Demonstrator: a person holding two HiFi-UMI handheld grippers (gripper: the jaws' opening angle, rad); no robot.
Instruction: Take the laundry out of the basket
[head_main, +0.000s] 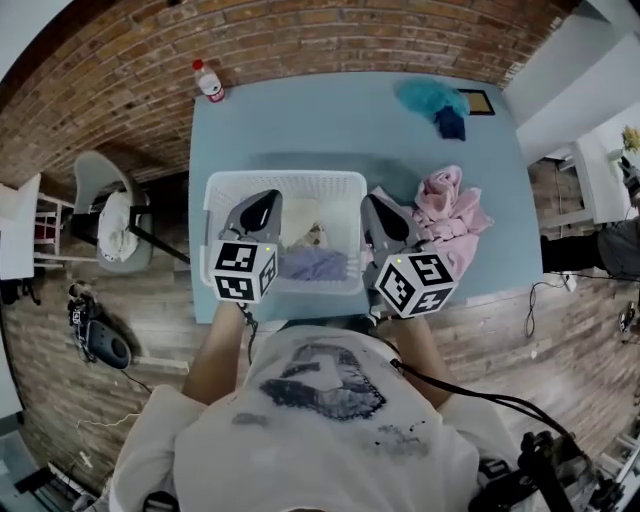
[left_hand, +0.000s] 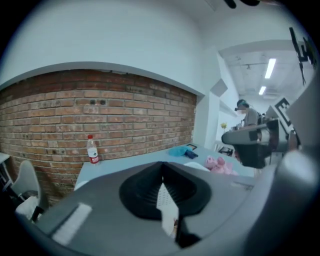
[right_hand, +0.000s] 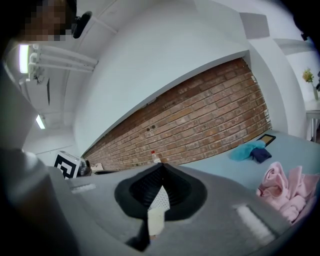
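A white laundry basket (head_main: 219, 190) stands on the blue table (head_main: 330, 125) near its front edge. Inside it lie a lavender garment (head_main: 312, 265) and a cream one (head_main: 304, 217). My left gripper (head_main: 262, 201) hangs over the basket's left half, jaws shut with nothing between them (left_hand: 161, 165). My right gripper (head_main: 375, 204) hovers at the basket's right rim, its jaw tips also meeting on nothing (right_hand: 161, 167). A pile of pink laundry (head_main: 451, 211) lies on the table just right of the basket, also in the right gripper view (right_hand: 287, 192).
A teal cloth (head_main: 430, 97) and a dark blue one (head_main: 450, 123) lie at the table's far right, beside a black frame (head_main: 478, 101). A bottle (head_main: 209, 82) stands at the far left corner. A grey chair (head_main: 105, 210) sits left of the table, against the brick wall.
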